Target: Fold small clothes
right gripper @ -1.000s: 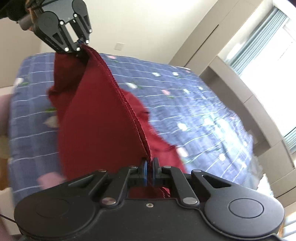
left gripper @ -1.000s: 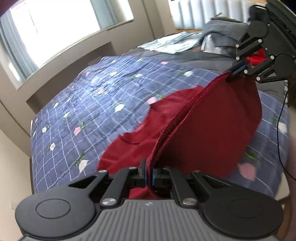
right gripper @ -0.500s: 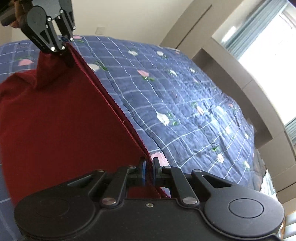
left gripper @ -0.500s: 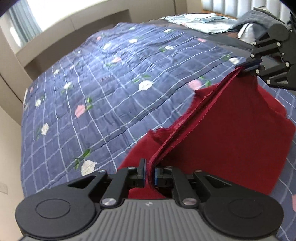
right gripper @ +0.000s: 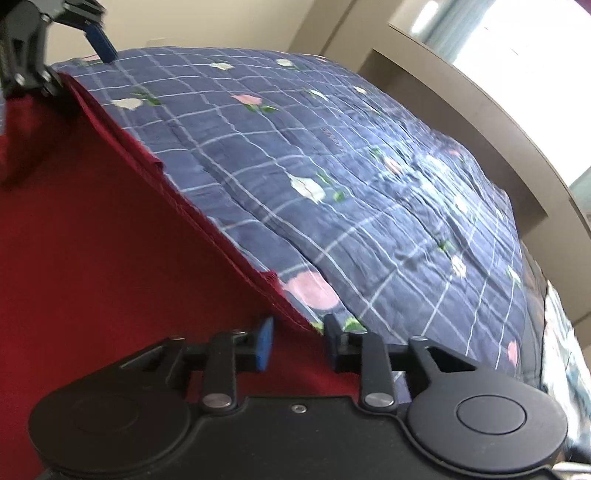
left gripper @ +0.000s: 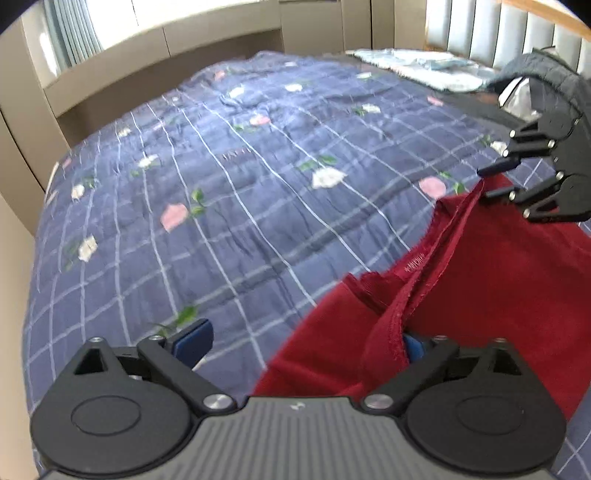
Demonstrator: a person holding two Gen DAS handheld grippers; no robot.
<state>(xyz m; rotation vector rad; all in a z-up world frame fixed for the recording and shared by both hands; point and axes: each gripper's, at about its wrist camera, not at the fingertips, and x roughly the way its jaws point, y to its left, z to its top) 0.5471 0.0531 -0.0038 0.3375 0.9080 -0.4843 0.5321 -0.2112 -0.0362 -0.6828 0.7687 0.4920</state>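
Red knit cloth, a small garment (left gripper: 498, 280), lies on the near right part of the bed as the left wrist view has it, its hemmed edge running as a raised ridge from one gripper to the other. The left gripper (left gripper: 303, 339) has just been opening and its jaws now stand wide apart; the hem drapes against the inner side of its right finger, but nothing presses on it from the other side. The right gripper (right gripper: 295, 339) has also just been opening, to a narrower gap; the cloth's edge passes between its blue pads (right gripper: 265, 343), and neither pad pinches it.

The left view alone shows the head of the bed: a pale padded headboard (left gripper: 491, 26), a light blue patterned cloth (left gripper: 424, 70) lying flat near it, and a dark grey heap of fabric (left gripper: 546, 74) at the far right. It also shows the garment's inner fold and a small label mark on the hem. The right view alone shows a plain cream wall (right gripper: 221, 22) behind the bed and how broadly the red cloth spreads to that side.

Both show the quilt (left gripper: 221, 206), navy with a white grid and pink and white flowers, slightly rumpled. A beige window ledge (right gripper: 480, 107) runs along its far side, with bright daylight and grey-blue curtains (left gripper: 70, 33) above.
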